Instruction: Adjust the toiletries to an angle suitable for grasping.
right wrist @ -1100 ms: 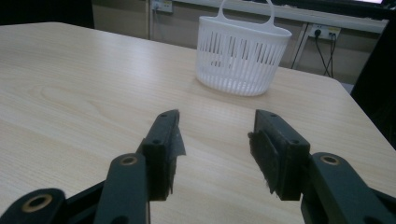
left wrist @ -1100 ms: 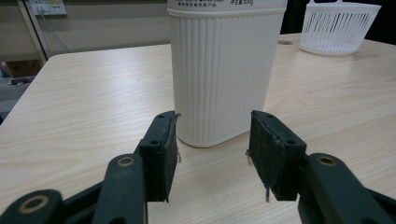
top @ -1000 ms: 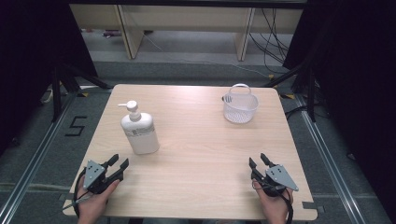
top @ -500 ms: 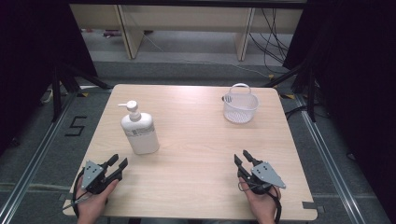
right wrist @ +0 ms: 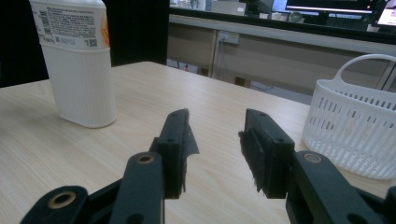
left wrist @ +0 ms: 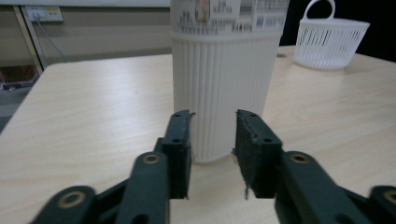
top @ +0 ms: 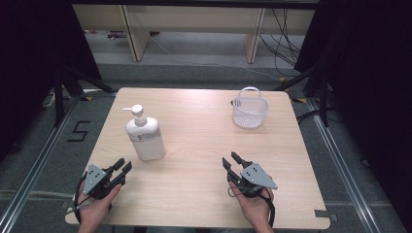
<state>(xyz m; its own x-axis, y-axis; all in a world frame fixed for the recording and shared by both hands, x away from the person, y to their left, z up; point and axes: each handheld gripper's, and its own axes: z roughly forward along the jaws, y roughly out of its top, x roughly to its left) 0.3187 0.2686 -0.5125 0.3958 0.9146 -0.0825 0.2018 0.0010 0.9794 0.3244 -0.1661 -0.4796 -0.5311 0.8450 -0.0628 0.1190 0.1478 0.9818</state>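
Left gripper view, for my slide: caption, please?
Empty left gripper aimed at the white bottle; basket behind.

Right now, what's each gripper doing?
Left gripper: open, just been closing, holding nothing.
Right gripper: fingers apart, holding nothing.

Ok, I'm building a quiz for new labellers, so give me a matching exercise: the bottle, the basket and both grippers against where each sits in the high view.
1 pump bottle
2 white basket
3 left gripper
4 right gripper

A far right part of the table
B near left corner
C left half, standing upright
D near edge, right of middle

Pairs: 1-C, 2-A, 3-B, 4-D
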